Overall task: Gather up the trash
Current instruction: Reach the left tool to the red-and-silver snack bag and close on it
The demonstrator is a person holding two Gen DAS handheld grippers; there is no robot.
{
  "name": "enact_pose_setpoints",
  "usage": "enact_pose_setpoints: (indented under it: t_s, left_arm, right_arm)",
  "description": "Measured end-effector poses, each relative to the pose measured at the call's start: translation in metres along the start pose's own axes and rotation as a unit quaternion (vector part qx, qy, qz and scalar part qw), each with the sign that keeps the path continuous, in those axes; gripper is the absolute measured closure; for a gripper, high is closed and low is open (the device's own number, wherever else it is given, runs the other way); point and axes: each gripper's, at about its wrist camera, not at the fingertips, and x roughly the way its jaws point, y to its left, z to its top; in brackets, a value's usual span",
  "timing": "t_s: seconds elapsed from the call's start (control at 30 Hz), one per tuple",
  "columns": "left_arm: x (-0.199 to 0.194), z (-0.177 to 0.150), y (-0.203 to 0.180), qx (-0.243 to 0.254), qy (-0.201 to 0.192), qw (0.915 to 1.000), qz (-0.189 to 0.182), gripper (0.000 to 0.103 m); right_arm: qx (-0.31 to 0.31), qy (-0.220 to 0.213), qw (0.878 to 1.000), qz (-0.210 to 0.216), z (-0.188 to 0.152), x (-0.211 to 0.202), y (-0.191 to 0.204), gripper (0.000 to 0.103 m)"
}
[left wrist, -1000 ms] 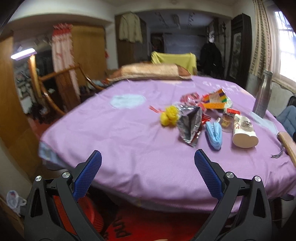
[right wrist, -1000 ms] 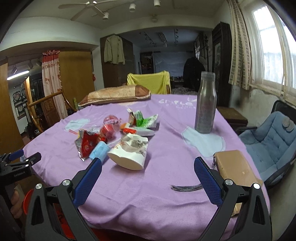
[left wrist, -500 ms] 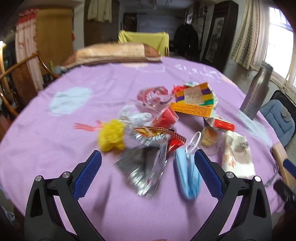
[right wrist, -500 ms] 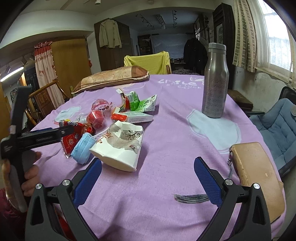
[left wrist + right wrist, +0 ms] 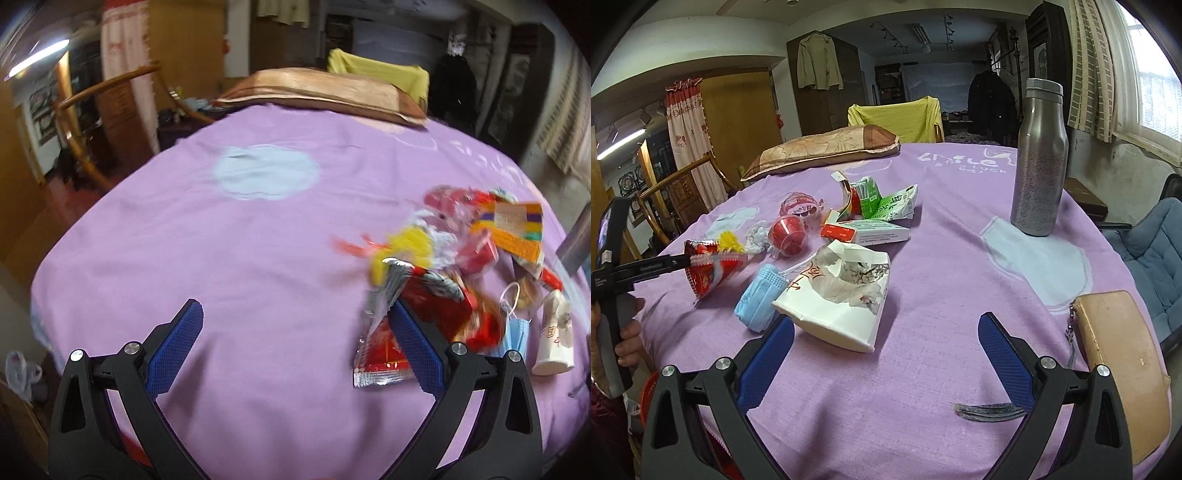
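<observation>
1. While both grippers sit over the purple worktop (image 5: 960, 295), the trash lies in one heap on it.
2. Left gripper (image 5: 295, 347): jaws apart, nothing between them. Its right finger (image 5: 417, 350) sits against the red foil wrapper (image 5: 384, 354); contact unclear, view blurred.
3. Right gripper (image 5: 886, 354): jaws apart, empty, just short of the crushed paper cup (image 5: 838, 295).
4. Blue mask (image 5: 761, 295) touches the cup's left side.
5. Red cup (image 5: 786, 236), carton (image 5: 871, 232) and green packets (image 5: 882, 203) lie behind.
6. Steel bottle (image 5: 1038, 162) upright, well apart from the heap; tan pouch (image 5: 1119, 365) at the near right edge.
</observation>
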Motion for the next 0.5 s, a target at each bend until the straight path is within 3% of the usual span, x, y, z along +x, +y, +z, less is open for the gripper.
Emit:
enact_pose_setpoints:
  t_s: [0.1,0.17,0.27,0.3,0.43,0.5]
  left_arm:
    - [-0.019,-0.002,0.003,-0.010,-0.013,0.9991,-0.040,0.007]
    - [-0.030,-0.005,-0.013,0.011,-0.020,0.9972,-0.072,0.007]
    - [-0.038,-0.008,-0.038,0.046,-0.027,0.9946,-0.089,0.007]
    - [-0.039,-0.012,-0.049,0.067,-0.031,0.9934,-0.087,0.007]
    - [-0.028,-0.030,-0.076,0.123,-0.037,0.9914,-0.025,0.007]
    - [-0.022,-0.039,-0.077,0.124,-0.023,0.9917,-0.027,0.007]
  right_arm:
    - [-0.003,0.002,1.000,0.001,0.001,0.002,0.002,0.005]
    - [-0.003,0.000,1.000,0.001,0.002,0.000,0.003,0.005]
    - [-0.002,-0.003,1.000,0.000,0.001,-0.004,0.001,0.005]
    - [-0.001,-0.004,1.000,0.000,0.001,-0.004,0.000,0.005]
    - [-0.001,-0.003,1.000,0.005,0.001,-0.004,-0.002,0.005]
    - [-0.003,0.000,1.000,0.006,0.000,-0.001,-0.001,0.005]
